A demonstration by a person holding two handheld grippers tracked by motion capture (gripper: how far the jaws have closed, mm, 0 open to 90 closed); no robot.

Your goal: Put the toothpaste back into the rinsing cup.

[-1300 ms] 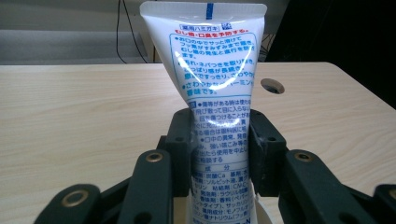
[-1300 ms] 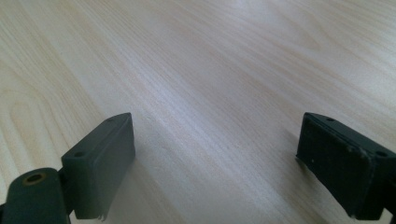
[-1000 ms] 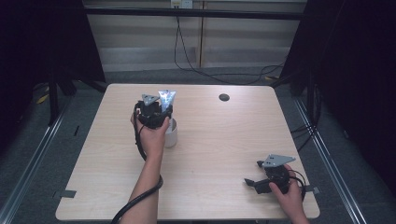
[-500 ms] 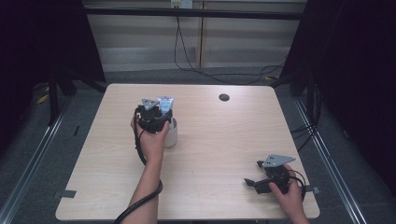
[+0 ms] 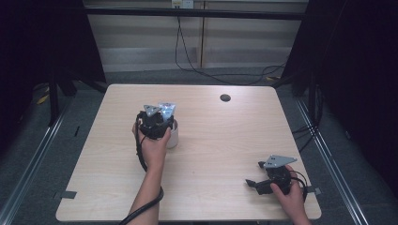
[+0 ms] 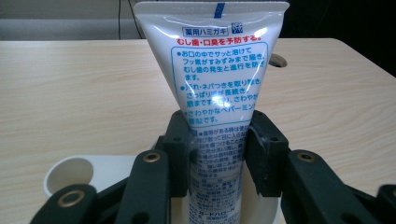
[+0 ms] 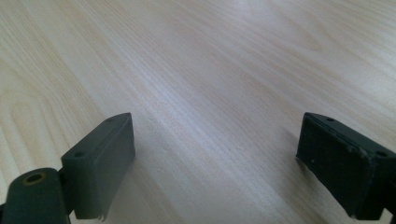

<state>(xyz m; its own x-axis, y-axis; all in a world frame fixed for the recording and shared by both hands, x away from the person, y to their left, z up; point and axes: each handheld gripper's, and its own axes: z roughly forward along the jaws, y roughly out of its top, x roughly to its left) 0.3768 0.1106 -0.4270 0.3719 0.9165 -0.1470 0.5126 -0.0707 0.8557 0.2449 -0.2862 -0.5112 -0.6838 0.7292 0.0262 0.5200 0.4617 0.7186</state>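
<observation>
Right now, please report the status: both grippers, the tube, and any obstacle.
Left gripper shut on toothpaste tube, upright over white cup. Right gripper open, empty, low over table. Nothing in the way.

Ahead of my right gripper (image 7: 215, 154) lies bare wooden table (image 5: 216, 140); nothing stands between my wide-apart jaws, and the way across the middle of the top is free. On my left, the white cup (image 5: 172, 136) blocks the spot under my left gripper (image 6: 217, 144), and the toothpaste tube (image 6: 212, 79) rises upright out of it, taking the gap between those jaws. A small dark grommet (image 5: 225, 98) sits near the far edge, well apart from both hands.
</observation>
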